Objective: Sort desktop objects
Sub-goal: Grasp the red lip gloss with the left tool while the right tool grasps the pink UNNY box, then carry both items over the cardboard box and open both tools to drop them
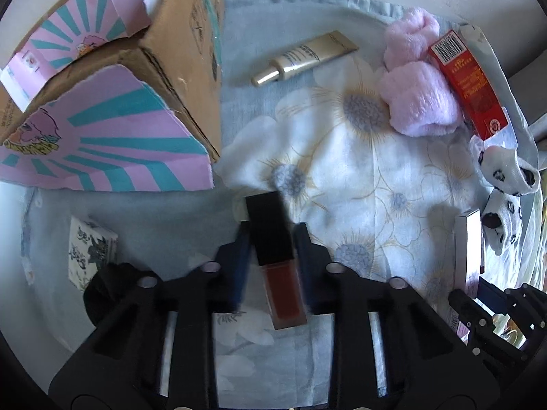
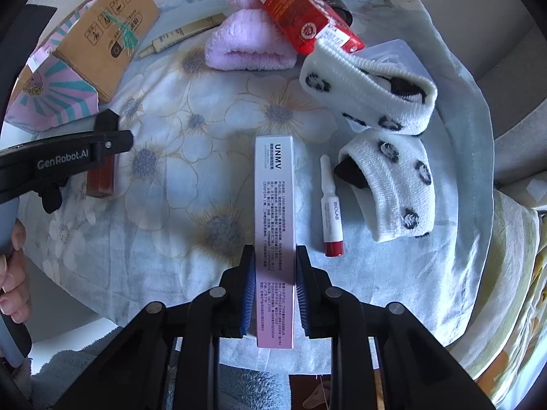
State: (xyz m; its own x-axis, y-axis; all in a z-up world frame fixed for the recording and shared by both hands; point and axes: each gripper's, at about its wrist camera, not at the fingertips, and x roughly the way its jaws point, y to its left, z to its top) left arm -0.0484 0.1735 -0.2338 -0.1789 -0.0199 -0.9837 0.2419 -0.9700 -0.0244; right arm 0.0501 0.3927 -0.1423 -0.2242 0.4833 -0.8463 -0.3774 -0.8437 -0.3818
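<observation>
A lip gloss bottle (image 1: 277,263) with a black cap and dark red body lies on the floral cloth (image 1: 376,177). My left gripper (image 1: 271,237) points straight down and is shut on it, blue pads against its sides. The right wrist view shows that gripper (image 2: 109,143) from the side over the same bottle (image 2: 101,179). A long white and pink carton (image 2: 275,205) lies lengthwise between the fingers of my right gripper (image 2: 275,264), pads pressed on both of its long sides. That carton (image 1: 466,256) shows at the right edge of the left wrist view.
A cardboard box with pink and teal paper (image 1: 177,54) stands at the left, a small floral box (image 1: 90,249) in front of it. Beyond lie a cream tube (image 1: 304,56), a pink fluffy cloth (image 2: 246,49), a red carton (image 2: 301,17), spotted white socks (image 2: 369,82) and a red-capped ampoule (image 2: 331,212). A hand (image 2: 13,273) holds the left tool.
</observation>
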